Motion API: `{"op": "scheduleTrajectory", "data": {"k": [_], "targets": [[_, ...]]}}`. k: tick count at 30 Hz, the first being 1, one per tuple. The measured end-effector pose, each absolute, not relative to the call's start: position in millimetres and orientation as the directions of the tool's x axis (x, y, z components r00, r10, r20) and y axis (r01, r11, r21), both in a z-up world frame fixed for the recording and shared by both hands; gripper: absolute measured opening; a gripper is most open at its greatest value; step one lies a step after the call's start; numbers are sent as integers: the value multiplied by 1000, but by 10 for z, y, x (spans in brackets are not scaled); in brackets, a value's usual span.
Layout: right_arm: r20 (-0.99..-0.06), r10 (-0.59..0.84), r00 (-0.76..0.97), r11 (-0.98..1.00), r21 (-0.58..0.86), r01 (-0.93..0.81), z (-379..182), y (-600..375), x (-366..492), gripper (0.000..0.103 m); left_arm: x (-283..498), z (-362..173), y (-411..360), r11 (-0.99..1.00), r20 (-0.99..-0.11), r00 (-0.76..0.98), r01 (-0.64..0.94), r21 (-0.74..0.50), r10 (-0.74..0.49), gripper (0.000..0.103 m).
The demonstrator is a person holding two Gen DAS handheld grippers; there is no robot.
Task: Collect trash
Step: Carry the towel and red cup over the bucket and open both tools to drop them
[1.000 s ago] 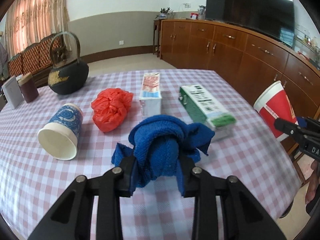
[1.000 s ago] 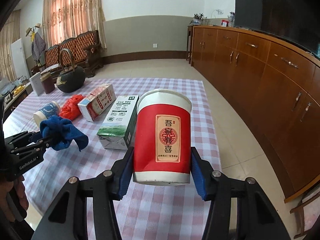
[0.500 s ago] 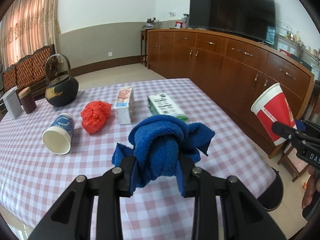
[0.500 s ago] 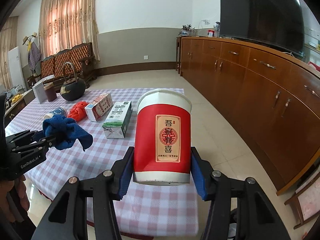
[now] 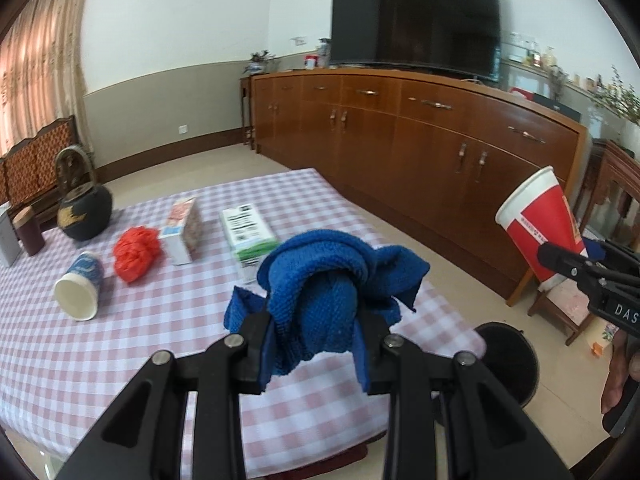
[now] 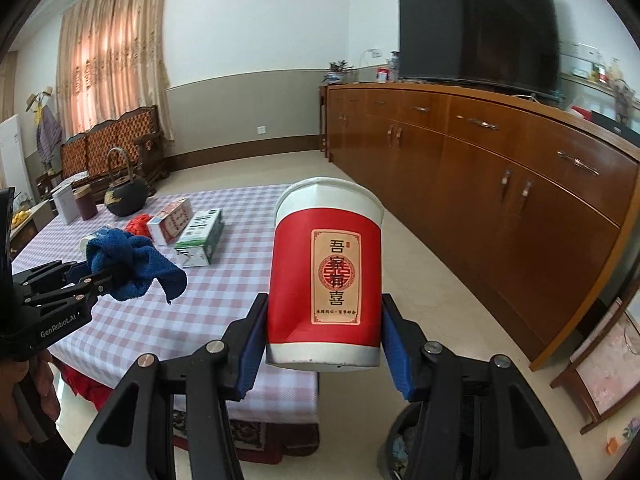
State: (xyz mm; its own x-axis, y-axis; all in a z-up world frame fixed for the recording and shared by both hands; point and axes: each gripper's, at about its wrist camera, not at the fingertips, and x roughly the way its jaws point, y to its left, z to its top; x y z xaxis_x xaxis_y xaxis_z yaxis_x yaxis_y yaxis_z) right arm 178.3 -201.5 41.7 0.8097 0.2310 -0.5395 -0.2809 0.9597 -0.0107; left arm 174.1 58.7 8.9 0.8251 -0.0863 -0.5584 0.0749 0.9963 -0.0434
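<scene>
My left gripper (image 5: 316, 346) is shut on a bunched blue cloth (image 5: 328, 276), held in the air above the near edge of the checked table (image 5: 120, 352). My right gripper (image 6: 324, 340) is shut on an upright red paper cup (image 6: 326, 276), held off the table's right side. That cup (image 5: 538, 224) also shows at the right of the left wrist view, and the cloth (image 6: 132, 260) at the left of the right wrist view. A dark round bin (image 5: 508, 360) stands on the floor below, by the table's corner; its rim (image 6: 400, 440) peeks out under the right gripper.
Still on the table lie a blue paper cup (image 5: 80, 284) on its side, a red crumpled bag (image 5: 136, 254), a white and red carton (image 5: 184, 230) and a green and white carton (image 5: 250, 232). A black kettle (image 5: 82, 208) stands at the back. A long wooden sideboard (image 5: 420, 144) runs along the right.
Both grippers have pulled back from the table and risen a little, swinging to the right. The table items look smaller and the bin on the floor has come into sight. Both grips are unchanged.
</scene>
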Motion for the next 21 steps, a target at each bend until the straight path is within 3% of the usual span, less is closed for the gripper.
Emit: {"op": "scheduleTrajectory", "data": {"k": [21], "targets": [[-572,62,818,996,-16,-87,186,-3242,1363,55,1749,-41,-650,951,-561,779,304,-54,-281,33]]}}
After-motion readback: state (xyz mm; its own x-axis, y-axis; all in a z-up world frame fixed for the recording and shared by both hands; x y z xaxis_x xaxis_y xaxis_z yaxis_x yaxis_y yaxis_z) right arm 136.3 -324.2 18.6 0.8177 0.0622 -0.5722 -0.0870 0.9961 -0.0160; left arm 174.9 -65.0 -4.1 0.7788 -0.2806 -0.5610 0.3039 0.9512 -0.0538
